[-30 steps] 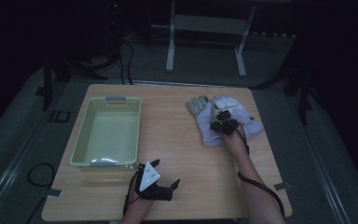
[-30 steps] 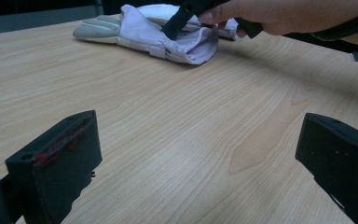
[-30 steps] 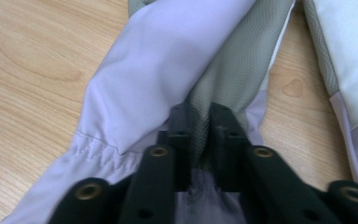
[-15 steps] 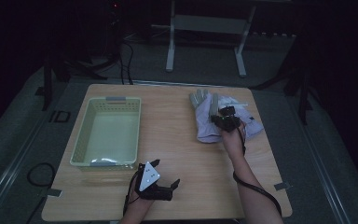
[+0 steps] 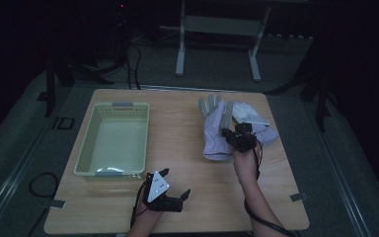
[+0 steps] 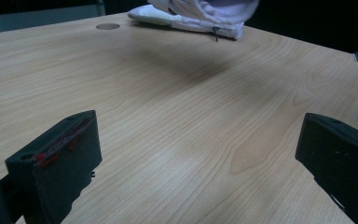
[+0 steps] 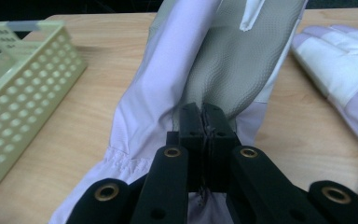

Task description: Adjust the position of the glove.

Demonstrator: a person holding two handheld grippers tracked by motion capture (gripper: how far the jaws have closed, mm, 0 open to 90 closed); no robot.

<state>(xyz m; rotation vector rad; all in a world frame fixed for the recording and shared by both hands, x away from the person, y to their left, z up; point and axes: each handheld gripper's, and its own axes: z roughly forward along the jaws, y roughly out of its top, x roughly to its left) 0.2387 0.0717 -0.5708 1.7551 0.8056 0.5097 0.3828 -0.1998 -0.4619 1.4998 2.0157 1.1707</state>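
Note:
Two pale lilac work gloves lie at the table's back right. My right gripper (image 5: 233, 136) is shut on the near glove (image 5: 214, 129), its jaws pinching the grey palm fabric (image 7: 233, 70) and lifting it off the table. The second glove (image 5: 256, 126) lies flat to its right (image 7: 340, 60). My left gripper (image 5: 173, 183) rests low near the front edge, jaws wide open with bare wood between them (image 6: 200, 154). The gloves (image 6: 200, 14) show far ahead in the left gripper view.
A pale green perforated basket (image 5: 91, 158) stands empty at the table's left, its wall at the left of the right gripper view (image 7: 18, 93). The wooden table (image 5: 177, 148) has open surface between basket and gloves. A metal stand (image 5: 217, 29) stands beyond the far edge.
The right gripper has drawn the near glove left and toward the person, raising it from the table. The left gripper has stayed in place.

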